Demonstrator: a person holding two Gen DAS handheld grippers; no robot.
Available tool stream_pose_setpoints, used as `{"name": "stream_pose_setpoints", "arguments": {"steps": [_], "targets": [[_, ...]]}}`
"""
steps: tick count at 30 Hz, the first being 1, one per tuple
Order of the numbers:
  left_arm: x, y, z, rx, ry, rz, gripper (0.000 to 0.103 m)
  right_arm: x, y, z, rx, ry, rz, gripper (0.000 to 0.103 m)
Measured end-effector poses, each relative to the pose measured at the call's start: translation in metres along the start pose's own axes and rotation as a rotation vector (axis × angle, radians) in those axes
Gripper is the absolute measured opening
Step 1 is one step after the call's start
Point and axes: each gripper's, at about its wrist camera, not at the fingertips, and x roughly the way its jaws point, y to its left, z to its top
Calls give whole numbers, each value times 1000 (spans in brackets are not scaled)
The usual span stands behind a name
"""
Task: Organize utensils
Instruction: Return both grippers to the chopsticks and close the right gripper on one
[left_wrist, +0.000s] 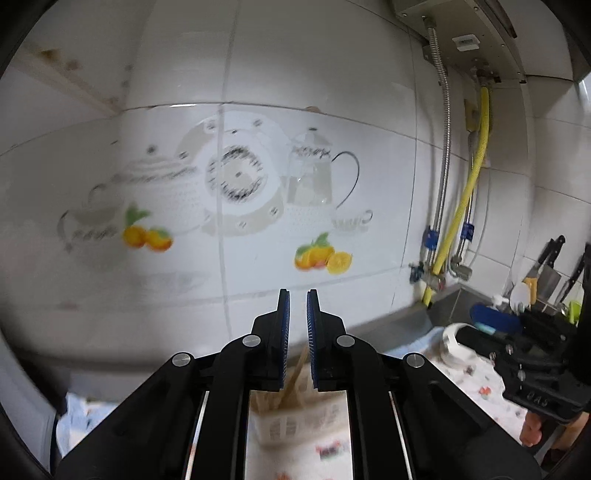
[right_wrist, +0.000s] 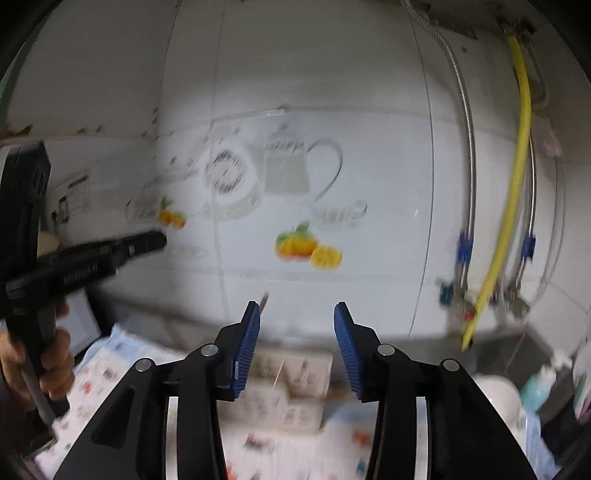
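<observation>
**Two wrist views, one tiled wall**

We look along each pair of tongs, slightly downward, toward the teapot decal (left_wrist: 229, 184) on the wall, with the tabletop (left_wrist: 476, 384) close below. The left view faces the decal (right_wrist: 236, 177) squarely; the right sees it from further right. We share the decal and the yellow hose (left_wrist: 461, 195) (right_wrist: 517, 184) to its right.

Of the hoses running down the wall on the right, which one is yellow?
The thick yellow hose between the braided metal hoses. It alone is coloured; the others are silver with blue clips low down.
</observation>
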Motion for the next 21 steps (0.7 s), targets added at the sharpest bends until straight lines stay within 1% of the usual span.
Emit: {"name": "stream_pose_setpoints", "arguments": {"steps": [2,4,6,7,9,10,11,12,15,16,17,21], "targets": [[-18,1,-16,-3,34,8,10,-9,9,-22,-12,61,8,41],[-32,3,-37,-8,88,21,10,-17,16,-47,-10,127,14,41],[-46,5,-58,-21,118,21,10,-25,27,-81,-16,203,30,41],[-53,5,-72,-23,150,26,10,-28,31,-95,-20,231,29,41],[-64,7,-95,-42,189,28,10,-35,43,-127,-26,292,28,40],[-69,7,-106,-54,212,19,10,-38,47,-139,-25,310,31,38],[-75,8,-121,-68,242,13,10,-42,53,-153,-28,334,29,34],[-82,9,-135,-84,260,8,10,-48,59,-168,-26,353,26,32],[-99,10,-170,-114,305,-10,10,-61,73,-198,-24,392,14,32],[-104,11,-181,-130,319,-18,10,-66,77,-209,-14,408,23,32],[-108,10,-197,-146,358,-35,10,-68,79,-215,-5,418,27,32],[-122,3,-240,-152,432,-43,10,-78,89,-239,19,442,7,32]]}}
